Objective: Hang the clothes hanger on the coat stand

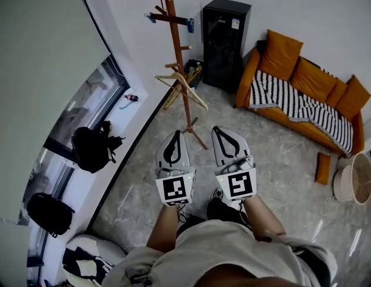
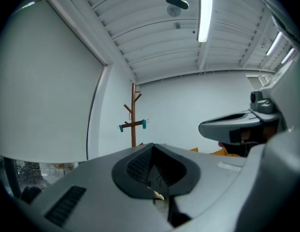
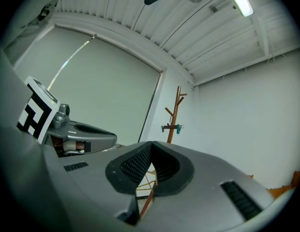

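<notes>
The brown wooden coat stand [image 1: 180,70] rises ahead of me by the white wall. A pale wooden clothes hanger [image 1: 184,87] hangs low on it, from a short peg. Higher up sits a dark bar with teal clips [image 1: 169,18]. My left gripper [image 1: 175,134] and right gripper [image 1: 220,130] are side by side, short of the stand's feet, both shut with nothing between the jaws. The left gripper view shows the stand [image 2: 133,122] far off above the shut jaws. In the right gripper view the stand [image 3: 175,114] is also distant.
A black cabinet [image 1: 226,40] stands right of the coat stand. An orange sofa [image 1: 304,91] with a striped blanket lines the right wall. A pale round basket [image 1: 355,184] and an orange cushion [image 1: 322,167] are on the floor. Black bags [image 1: 92,148] lie by the left window.
</notes>
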{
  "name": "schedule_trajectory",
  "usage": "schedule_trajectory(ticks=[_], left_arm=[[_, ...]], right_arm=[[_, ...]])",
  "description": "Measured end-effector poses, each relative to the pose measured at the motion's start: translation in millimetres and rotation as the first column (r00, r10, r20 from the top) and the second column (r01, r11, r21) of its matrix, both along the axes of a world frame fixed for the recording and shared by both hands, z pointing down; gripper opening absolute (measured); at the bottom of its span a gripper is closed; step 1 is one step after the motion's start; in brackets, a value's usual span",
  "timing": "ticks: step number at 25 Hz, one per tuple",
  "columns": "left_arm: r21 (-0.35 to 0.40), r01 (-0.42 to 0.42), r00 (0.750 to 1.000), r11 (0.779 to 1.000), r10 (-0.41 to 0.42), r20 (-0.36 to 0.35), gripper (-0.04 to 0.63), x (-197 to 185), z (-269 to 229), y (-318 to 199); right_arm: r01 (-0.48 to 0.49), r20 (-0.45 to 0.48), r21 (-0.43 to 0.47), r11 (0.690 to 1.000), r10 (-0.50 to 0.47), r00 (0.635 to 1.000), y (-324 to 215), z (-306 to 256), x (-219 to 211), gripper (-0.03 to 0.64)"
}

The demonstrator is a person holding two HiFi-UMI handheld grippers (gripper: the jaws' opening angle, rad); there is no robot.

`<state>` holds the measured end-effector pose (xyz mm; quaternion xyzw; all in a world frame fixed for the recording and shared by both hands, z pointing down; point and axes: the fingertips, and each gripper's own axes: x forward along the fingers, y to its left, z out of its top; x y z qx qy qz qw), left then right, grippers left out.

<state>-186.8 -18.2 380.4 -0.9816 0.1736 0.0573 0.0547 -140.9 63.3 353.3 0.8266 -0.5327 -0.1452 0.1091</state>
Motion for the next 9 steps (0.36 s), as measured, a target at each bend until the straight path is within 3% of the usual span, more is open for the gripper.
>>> schedule_trajectory(ticks=[9], left_arm=[[-0.004,0.016,1.000,1.000,-0.016,-0.025,0.009,28,-15,8]], right_arm=[[0.009,0.003,0.009,1.000,-0.009,1.000,9,-12,31,0.004]])
